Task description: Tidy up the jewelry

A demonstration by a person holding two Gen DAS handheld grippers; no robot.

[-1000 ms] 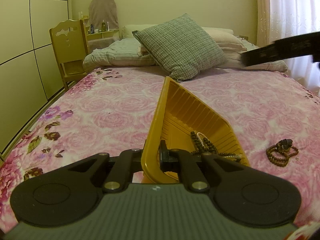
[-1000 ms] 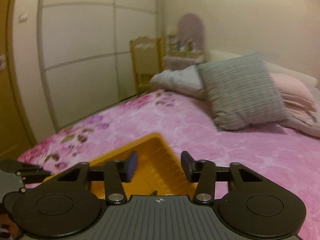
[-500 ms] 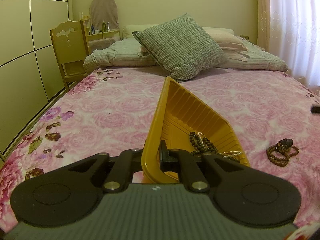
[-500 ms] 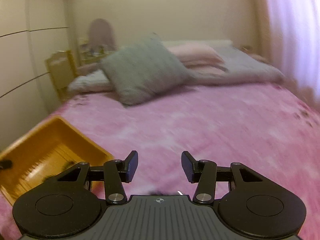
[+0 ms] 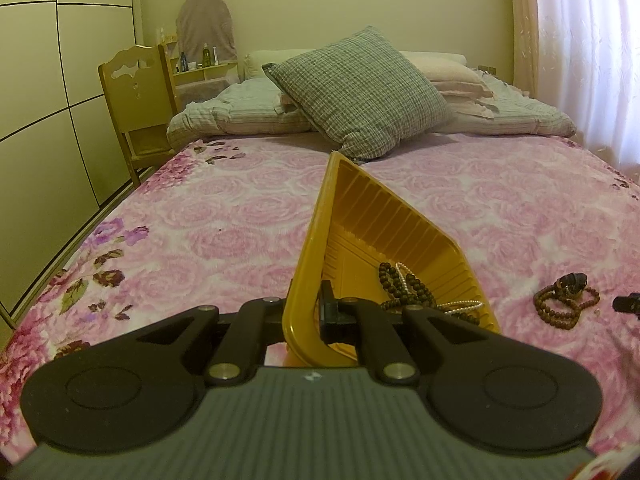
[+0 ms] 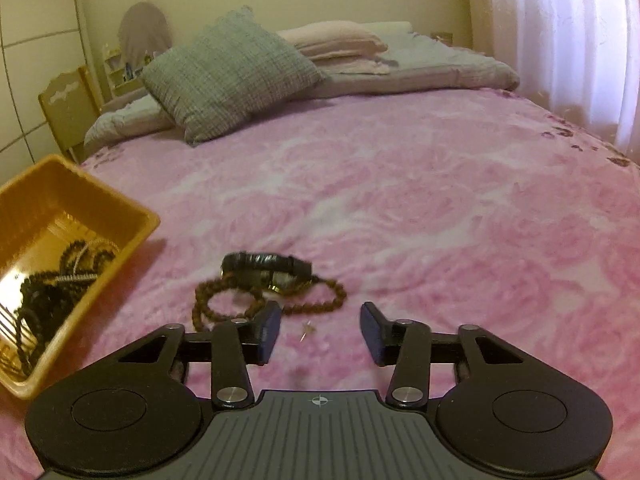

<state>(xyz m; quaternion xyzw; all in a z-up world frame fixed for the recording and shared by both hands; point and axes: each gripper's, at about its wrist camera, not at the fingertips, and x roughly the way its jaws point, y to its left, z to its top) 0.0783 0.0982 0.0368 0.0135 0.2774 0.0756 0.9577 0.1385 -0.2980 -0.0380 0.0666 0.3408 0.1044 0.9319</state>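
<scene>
Left gripper [image 5: 306,316] jaws are clamped on the yellow tray's [image 5: 308,248] near rim, beads [image 5: 404,286] inside. Lower centre of the right view, the brown bead bracelet [image 6: 272,300] and black band [image 6: 266,262] lie on the pink floral bed [image 6: 420,200], just ahead of the right gripper [image 6: 318,330], whose empty jaws have been narrowing. Checked pillow [image 6: 232,72] behind, curtain [image 6: 560,40] upper right.

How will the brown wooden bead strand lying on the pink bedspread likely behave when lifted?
The brown wooden bead strand lies in loose loops, so it will probably droop and dangle. The black leather bracelet rests across it and may drag along. The small beads suggest it is light.
</scene>
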